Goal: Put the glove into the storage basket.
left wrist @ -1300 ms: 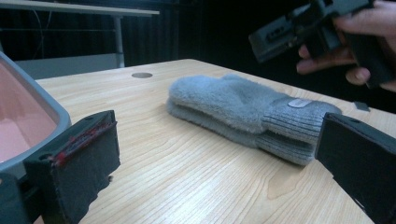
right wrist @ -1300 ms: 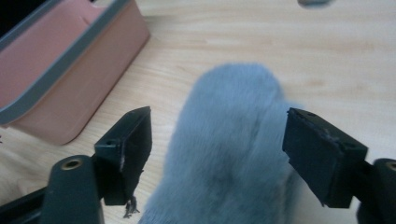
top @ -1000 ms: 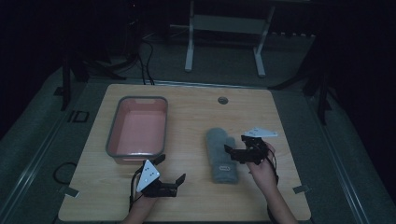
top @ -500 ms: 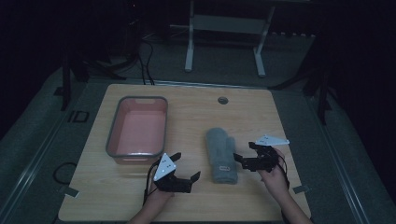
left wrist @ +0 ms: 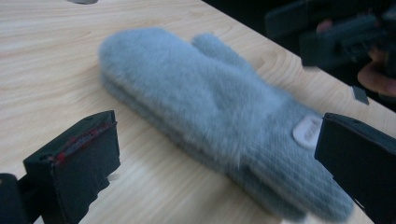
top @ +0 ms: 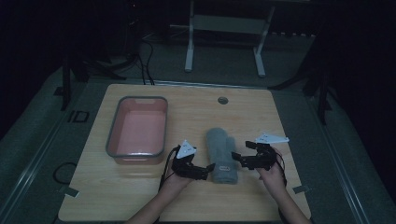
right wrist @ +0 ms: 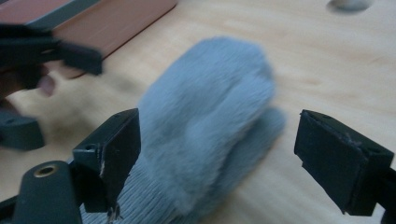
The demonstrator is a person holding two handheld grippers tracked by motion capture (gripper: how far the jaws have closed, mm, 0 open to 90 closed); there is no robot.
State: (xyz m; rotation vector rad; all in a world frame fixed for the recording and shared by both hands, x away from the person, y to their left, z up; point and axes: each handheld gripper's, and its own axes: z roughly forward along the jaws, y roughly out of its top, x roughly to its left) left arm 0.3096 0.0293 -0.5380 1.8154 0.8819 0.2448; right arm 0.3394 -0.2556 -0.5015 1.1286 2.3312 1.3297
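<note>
- High view: a grey mitten (top: 222,154) lies flat on the wooden table (top: 196,116), cuff toward me, right of the pink tray (top: 137,130). My left gripper (top: 208,169) sits just beside the cuff's left edge; my right gripper (top: 237,157) faces the cuff from the other side
- Left gripper view: my jaws are spread wide, nothing between them but the mitten's (left wrist: 210,112) knitted cuff ahead, white label (left wrist: 307,131) near the right jaw
- Right gripper view: jaws wide apart too, straddling the fluffy mitten (right wrist: 205,126) without touching it; the tray (right wrist: 93,18) is beyond
</note>
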